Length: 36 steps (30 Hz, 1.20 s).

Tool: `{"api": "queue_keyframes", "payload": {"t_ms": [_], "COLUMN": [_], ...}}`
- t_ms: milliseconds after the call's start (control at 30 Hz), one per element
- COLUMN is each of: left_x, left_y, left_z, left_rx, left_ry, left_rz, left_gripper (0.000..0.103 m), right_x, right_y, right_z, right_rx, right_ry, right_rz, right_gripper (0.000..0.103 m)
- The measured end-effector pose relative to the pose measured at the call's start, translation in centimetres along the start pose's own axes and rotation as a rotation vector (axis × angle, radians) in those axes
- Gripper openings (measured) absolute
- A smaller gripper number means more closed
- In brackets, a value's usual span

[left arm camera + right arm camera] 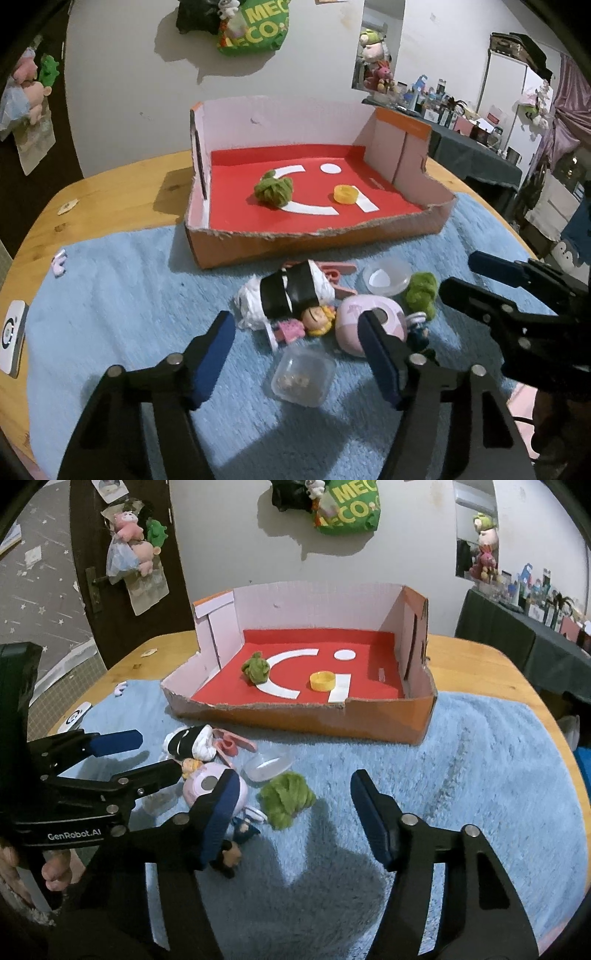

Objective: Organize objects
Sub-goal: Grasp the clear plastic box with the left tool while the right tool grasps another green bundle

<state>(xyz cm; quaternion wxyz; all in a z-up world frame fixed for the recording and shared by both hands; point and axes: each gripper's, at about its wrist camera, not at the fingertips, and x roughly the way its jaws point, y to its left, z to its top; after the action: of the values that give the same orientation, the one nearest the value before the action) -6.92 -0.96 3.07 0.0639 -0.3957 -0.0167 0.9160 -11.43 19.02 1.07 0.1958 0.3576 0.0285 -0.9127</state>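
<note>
Cardboard box (388, 236), with torn front rim and red floor, stands at the far side of a fuzzy blue mat (480, 760) on a wooden desk (110, 192). Inside the box lie a green yarn ball (273, 189) and, apart from it, a round yellow cap (346, 193). The loose pile sits on the mat just in front of the box: a black-and-white wrapped bundle (291, 291), a pink plastic piece (232, 744) largely hidden behind the bundle, a shallow clear dish (386, 276), a second green yarn ball (286, 799), a small doll (314, 321) with a yellow head, a rounded pale pink case (354, 317), and a clear square tub (303, 376) whose brownish contents cannot be made out. A dark figure (231, 853) nearest the camera is partly covered by a finger and hard to identify. Left gripper (295, 354) hovers over the pile with its blue-padded fingers (212, 354) spread wide and holding nothing; its right finger overlaps the pink case in view, and contact cannot be judged. Right gripper (295, 819) hangs likewise, fingers (369, 819) spread and empty, above open mat just right of the pile. The mat right of the box front lies bare to the desk edge. A white device (13, 332) at the mat's left edge is cut off by the frame.
</note>
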Motion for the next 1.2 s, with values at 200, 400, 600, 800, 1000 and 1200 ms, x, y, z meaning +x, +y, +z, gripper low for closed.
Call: {"api": "queue_keyframes", "payload": {"t_ms": [200, 400, 600, 800, 1000, 1200], "left_x": [0.0, 0.4, 0.9, 1.2, 1.3, 1.0], "left_y": [-0.2, -0.1, -0.4, -0.4, -0.3, -0.4], "left_z": [-0.9, -1.5, -2.0, -2.3, -2.3, -2.2], "left_rx": [0.014, 0.009, 0.015, 0.016, 0.010, 0.011], "left_ry": [0.014, 0.039, 0.058, 0.062, 0.060, 0.050], "left_rz": [-0.006, -0.030, -0.044, -0.040, -0.046, -0.052], "left_gripper": [0.066, 0.059, 0.049, 0.042, 0.041, 0.041], "right_x": [0.4, 1.0, 1.8, 2.6, 3.3, 3.4], "right_y": [-0.1, -0.2, -0.3, -0.2, -0.5, -0.5], "right_z": [-0.3, -0.5, -0.6, -0.6, -0.6, -0.7], "right_rx": [0.006, 0.015, 0.027, 0.030, 0.042, 0.055], "right_ry": [0.018, 0.033, 0.050, 0.066, 0.078, 0.083], "right_rz": [0.000, 0.005, 0.017, 0.032, 0.041, 0.065], "right_gripper": [0.053, 0.050, 0.046, 0.045, 0.038, 0.032]}}
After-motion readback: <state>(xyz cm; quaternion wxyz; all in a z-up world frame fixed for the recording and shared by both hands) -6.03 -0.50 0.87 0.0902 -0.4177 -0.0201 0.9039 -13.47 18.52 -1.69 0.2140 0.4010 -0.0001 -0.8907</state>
